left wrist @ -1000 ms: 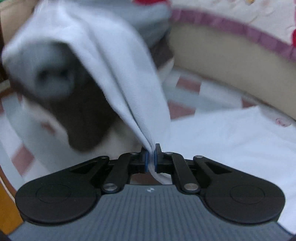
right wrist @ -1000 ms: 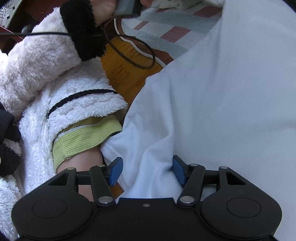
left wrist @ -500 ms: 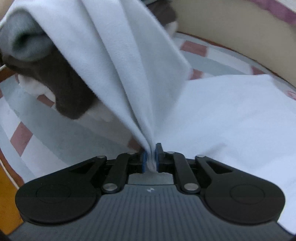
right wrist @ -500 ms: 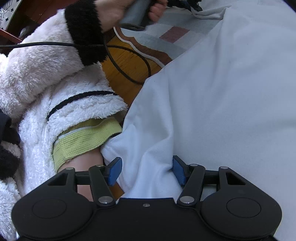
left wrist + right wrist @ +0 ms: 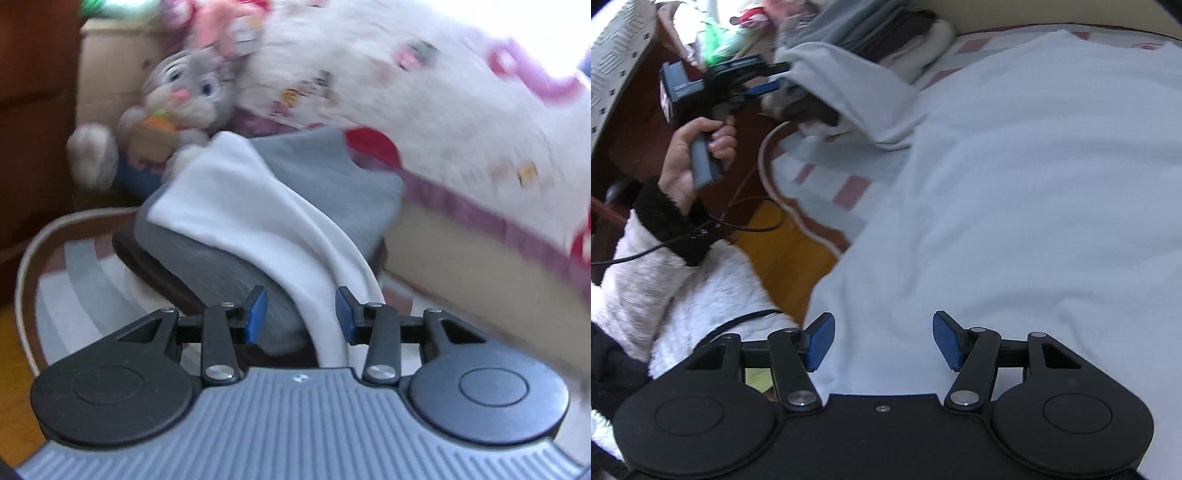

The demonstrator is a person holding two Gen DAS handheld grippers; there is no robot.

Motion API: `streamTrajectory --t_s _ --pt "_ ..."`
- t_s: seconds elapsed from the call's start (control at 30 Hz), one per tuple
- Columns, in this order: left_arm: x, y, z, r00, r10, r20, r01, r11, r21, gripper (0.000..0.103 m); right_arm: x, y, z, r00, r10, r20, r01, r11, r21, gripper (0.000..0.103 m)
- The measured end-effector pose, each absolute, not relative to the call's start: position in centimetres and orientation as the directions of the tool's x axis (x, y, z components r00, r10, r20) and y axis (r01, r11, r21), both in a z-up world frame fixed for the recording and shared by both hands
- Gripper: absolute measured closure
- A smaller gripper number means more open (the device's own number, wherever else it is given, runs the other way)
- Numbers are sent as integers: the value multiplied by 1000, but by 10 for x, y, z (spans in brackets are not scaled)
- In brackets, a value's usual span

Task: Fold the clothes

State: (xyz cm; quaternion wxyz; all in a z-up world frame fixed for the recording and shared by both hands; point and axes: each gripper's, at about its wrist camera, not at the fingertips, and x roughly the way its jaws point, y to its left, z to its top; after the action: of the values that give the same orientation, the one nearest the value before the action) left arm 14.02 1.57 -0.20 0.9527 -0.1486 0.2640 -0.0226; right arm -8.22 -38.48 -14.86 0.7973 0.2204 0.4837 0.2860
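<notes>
A white garment (image 5: 1034,184) lies spread on the striped rug. Its sleeve (image 5: 258,206) is draped over a folded grey pile (image 5: 332,177). The sleeve's end runs between the jaws of my left gripper (image 5: 299,314), which are opening, and neither pad presses on the cloth. In the right wrist view the left gripper (image 5: 772,86) hangs by the sleeve (image 5: 857,96), held by a hand (image 5: 698,155). My right gripper (image 5: 882,341) stands open just over the garment's near edge, with cloth below and between its pads but not pinched.
A plush rabbit (image 5: 184,96) and a bed with a patterned quilt (image 5: 406,92) stand behind the pile. The striped rug (image 5: 827,184) ends at a wooden floor (image 5: 783,251), where a black cable (image 5: 750,221) loops. A fluffy white sleeve (image 5: 683,295) fills the lower left.
The left gripper let go of the sleeve, its jaws parted, and it rose and drew back. The sleeve now rests over the grey pile. The right gripper shifted over the garment, still open.
</notes>
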Motion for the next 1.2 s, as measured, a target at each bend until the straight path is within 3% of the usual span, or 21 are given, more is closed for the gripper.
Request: streamTrajectory --t_s 0.07,0.13,0.27,0.37,0.4,0.53,0.77,0.9,1.03,1.2 --pt "156 27 -8 860 -143 -491 -29 945 -326 61 -84 -389 -149 376 659 -651 -230 747 624 39" --pt "173 34 -20 851 -170 -497 -14 938 -345 47 -85 -390 -148 377 648 -661 -229 757 612 39" --pt "169 36 -27 875 -150 -460 -2 949 -314 48 -88 -392 -146 375 615 -694 -227 786 574 39" --pt "155 30 -20 903 -103 -416 10 976 -220 82 -89 -396 -147 384 593 -708 -217 803 555 39" --pt "147 30 -13 922 -75 -379 -1 981 -196 100 -89 -397 -147 387 586 -712 -213 808 549 39" --pt "112 31 14 974 97 -205 -118 989 -92 100 -90 -403 -148 401 577 -712 -192 813 550 39" --pt "110 43 -3 960 124 -253 -154 983 -103 101 -90 -404 -153 402 562 -723 -176 822 541 39" --pt "104 37 0 969 126 -212 -148 985 -91 100 -91 -404 -150 417 554 -720 -177 827 534 39" --pt "86 16 15 992 34 -121 -42 997 -69 100 -93 -406 -149 427 544 -723 -175 834 524 39" --pt "61 -35 38 974 -218 -62 210 972 -108 100 -95 -415 -148 450 528 -720 -158 841 518 39"
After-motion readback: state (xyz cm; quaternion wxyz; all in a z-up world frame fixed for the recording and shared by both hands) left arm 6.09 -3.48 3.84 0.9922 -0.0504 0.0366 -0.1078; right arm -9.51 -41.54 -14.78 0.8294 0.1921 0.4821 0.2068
